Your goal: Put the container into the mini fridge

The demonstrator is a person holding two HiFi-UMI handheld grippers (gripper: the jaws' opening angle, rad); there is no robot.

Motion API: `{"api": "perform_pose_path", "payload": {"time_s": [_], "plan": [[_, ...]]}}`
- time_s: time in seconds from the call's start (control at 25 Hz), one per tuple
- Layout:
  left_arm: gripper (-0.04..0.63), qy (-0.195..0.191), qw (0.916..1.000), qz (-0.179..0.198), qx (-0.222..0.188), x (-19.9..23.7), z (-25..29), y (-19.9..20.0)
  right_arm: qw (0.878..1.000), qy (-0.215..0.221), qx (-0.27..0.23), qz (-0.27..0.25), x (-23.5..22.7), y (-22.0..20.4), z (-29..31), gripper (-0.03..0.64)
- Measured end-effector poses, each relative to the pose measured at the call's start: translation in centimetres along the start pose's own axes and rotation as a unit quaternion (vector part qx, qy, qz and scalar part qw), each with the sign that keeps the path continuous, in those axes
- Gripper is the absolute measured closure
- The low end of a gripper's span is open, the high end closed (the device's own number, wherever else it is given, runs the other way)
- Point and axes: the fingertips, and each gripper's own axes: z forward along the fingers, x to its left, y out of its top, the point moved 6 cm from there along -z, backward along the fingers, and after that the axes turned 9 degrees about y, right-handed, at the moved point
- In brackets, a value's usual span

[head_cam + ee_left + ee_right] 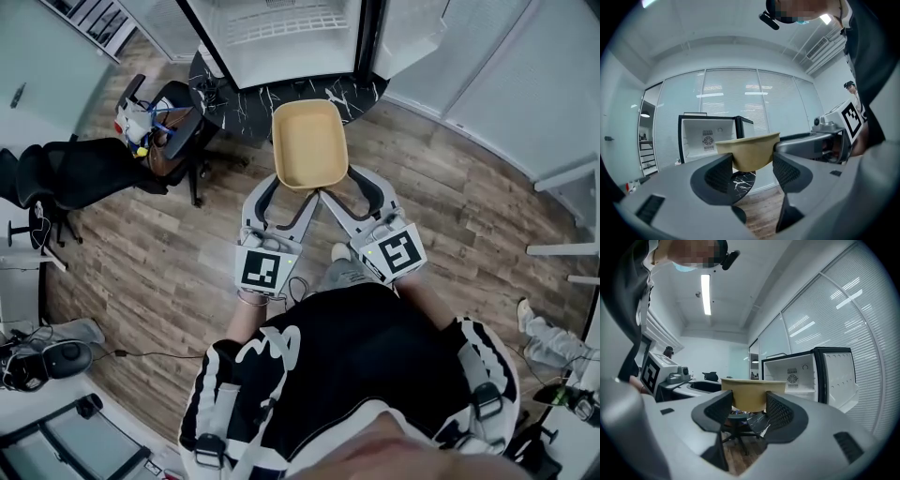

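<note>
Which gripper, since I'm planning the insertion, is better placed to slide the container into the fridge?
Left, marginally: left gripper and right gripper both clamp the container, but the mini fridge door stands open on the right.

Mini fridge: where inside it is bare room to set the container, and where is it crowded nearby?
The mini fridge stands open; its wire shelf and the white floor under it look bare. The black marbled top in front is free at the middle, with small clutter at its left edge. Crowded: the loaded chairs at the left.
</note>
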Motion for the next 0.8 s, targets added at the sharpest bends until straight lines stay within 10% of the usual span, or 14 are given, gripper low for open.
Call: {"api": "perform_pose_path", "payload": {"time_s": [0.8], "plan": [[0.322,0.027,0.9996,-0.003,0.003,1.0,7.0,-0.3,1.000,0.025,0.000,0.008,-7.3,-0.4,2.5,0.383]]}}
